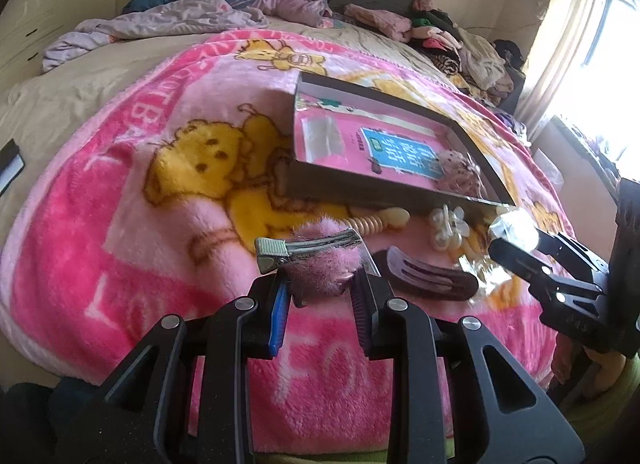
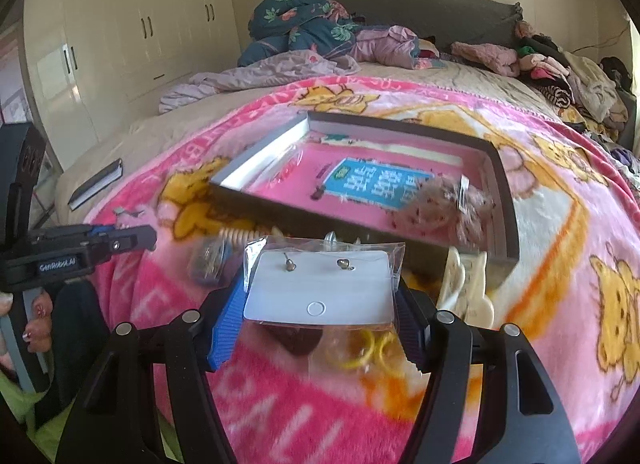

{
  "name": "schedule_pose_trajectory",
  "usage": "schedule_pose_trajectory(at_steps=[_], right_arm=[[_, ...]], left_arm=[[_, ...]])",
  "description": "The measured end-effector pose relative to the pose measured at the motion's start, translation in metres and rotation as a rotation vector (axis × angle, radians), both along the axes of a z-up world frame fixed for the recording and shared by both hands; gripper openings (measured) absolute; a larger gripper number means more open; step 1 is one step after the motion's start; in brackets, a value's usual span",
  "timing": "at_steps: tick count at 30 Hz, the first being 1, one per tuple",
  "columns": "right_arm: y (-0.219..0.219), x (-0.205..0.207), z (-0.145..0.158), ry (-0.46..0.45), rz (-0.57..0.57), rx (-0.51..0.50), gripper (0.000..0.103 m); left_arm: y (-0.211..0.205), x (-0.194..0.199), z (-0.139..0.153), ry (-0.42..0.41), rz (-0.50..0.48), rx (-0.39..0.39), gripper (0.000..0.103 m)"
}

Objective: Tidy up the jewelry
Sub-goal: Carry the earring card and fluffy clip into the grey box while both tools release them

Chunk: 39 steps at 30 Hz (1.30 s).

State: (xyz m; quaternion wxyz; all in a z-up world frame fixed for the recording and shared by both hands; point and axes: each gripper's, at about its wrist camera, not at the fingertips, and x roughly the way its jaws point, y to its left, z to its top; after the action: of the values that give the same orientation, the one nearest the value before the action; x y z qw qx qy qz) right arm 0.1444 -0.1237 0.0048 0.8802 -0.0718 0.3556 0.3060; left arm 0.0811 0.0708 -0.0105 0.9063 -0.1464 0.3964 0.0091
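A pink cartoon-bear blanket (image 1: pixel 120 248) covers the near half of a bed, and on it sits a shallow, dark-walled open box (image 2: pixel 506 192), the likely home for the loose jewelry and hair pieces. Inside the box, toward its right end, lies a fuzzy pinkish hair ornament (image 2: pixel 452 208) on a pink printed liner. Just in front of the box's near wall, scattered on the blanket, are a cream claw clip (image 2: pixel 468 288), a dark brown barrette (image 1: pixel 432 274), a beaded cream piece (image 1: pixel 376 222) and a clear bag of yellow rings (image 2: pixel 366 348). The left gripper (image 1: pixel 320 296) is clamped on a pink furry hair clip (image 1: pixel 320 264) with a metal alligator bar, held above the blanket. The right gripper (image 2: pixel 320 316) pinches the sides of a small clear packet holding a white earring card (image 2: pixel 320 288) with two studs, also clear of the blanket and just short of the box. To place both well, each hand should probably clear the near wall before lowering, release over bare liner to the left of the ornament, and keep the thin packet flat so it does not buckle or slip.
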Motion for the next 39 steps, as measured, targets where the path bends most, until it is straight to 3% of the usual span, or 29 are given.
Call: schedule_pose_trajectory(at_steps=[14, 39], right_arm=[[-0.006, 0.038, 0.011, -0.012, -0.072, 0.041, 0.063], [-0.051, 0.096, 0.020, -0.032, -0.214, 0.065, 0.063]], left_arm=[[0.011, 0.037, 0.017, -0.029, 0.011, -0.017, 0.020], [-0.032, 0.140, 0.029, -0.033, -0.110, 0.021, 0.020]])
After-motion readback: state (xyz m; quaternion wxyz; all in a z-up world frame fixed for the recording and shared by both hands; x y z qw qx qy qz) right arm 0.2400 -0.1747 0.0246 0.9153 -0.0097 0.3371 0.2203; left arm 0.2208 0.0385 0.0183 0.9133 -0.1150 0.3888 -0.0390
